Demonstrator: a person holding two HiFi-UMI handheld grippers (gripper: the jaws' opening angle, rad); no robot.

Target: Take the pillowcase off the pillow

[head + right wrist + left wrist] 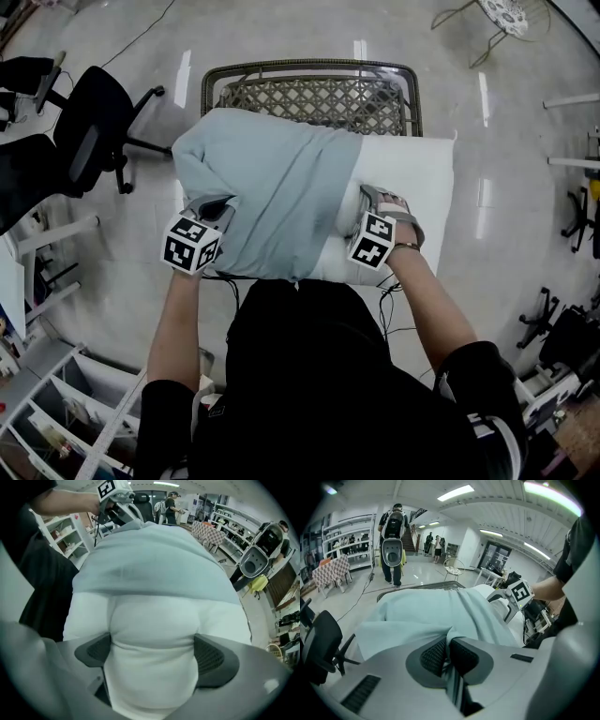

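Note:
A white pillow (412, 178) lies across a woven chair, its left part still inside a pale blue pillowcase (272, 187). My left gripper (217, 208) is at the case's near left edge, shut on a pinched fold of the blue cloth (426, 616); in the left gripper view the pads (433, 656) meet on that fold at the left gripper (447, 651). My right gripper (367, 195) points steeply down onto the bare white end. In the right gripper view its jaws stand wide at the right gripper (152, 651), and the white pillow (154, 625) bulges up and fills the gap between them.
The woven metal-framed chair (319, 94) carries the pillow. A black office chair (94, 122) stands to the left, white shelving (56, 412) at the lower left. A person (393, 531) with a backpack walks in the background. A black cable (389, 300) runs near my right arm.

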